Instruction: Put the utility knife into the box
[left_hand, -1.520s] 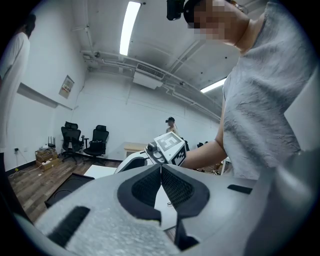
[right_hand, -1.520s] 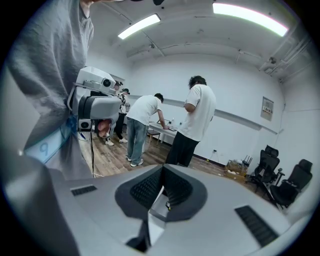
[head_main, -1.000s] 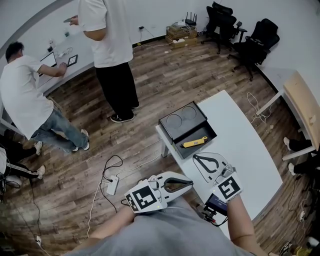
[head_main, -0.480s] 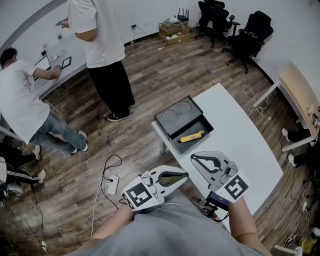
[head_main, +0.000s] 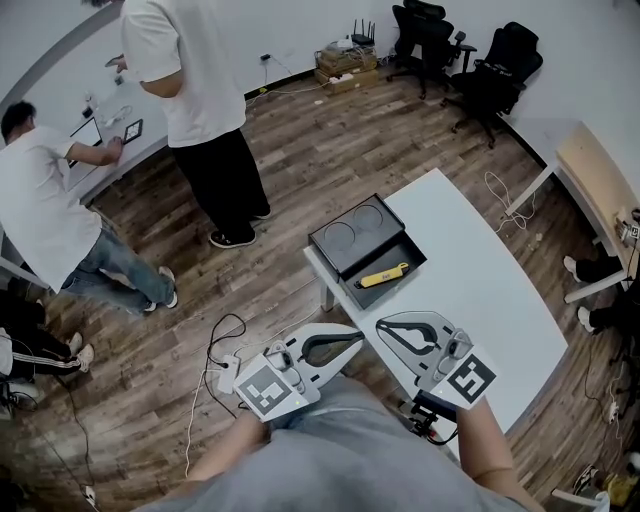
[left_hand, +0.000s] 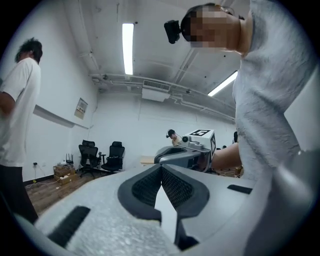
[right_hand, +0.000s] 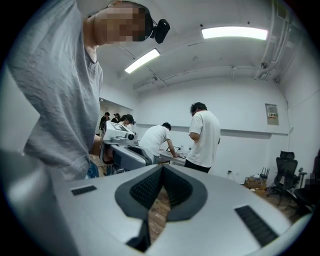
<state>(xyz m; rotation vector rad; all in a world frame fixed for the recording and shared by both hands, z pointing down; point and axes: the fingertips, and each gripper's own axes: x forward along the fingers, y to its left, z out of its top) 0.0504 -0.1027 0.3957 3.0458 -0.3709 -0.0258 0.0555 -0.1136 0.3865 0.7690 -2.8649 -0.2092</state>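
Wood floor (head_main: 320, 150) filled most of the head view, w/ a white table (head_main: 480, 290) running diag. at lower right. Person in white tee (head_main: 190, 70) stood top left; second person (head_main: 45, 210) bent over a counter (head_main: 145, 145) beside them. Black office chairs (head_main: 470, 55) sat by the far wall, well apart from the table. Black box (head_main: 350, 235) lay open on the table's near-left corner: one half w/ two round recesses, other half a plain tray. Yellow utility knife (head_main: 385, 275) lay flat in that tray half, i.e. already inside the box, clear of both grippers. L gripper (head_main: 358, 335) & R gripper (head_main: 382, 326) were held close to the wearer's body, tips near each other, short of the box. L gripper view: jaws clenched, ribbed pads (left_hand: 145, 187) meeting at the tips, nothing between. R gripper view: same, pads (right_hand: 147, 190) pressed together at the tips, empty. White power strip (head_main: 225, 372) lay on the floor just beside L gripper.
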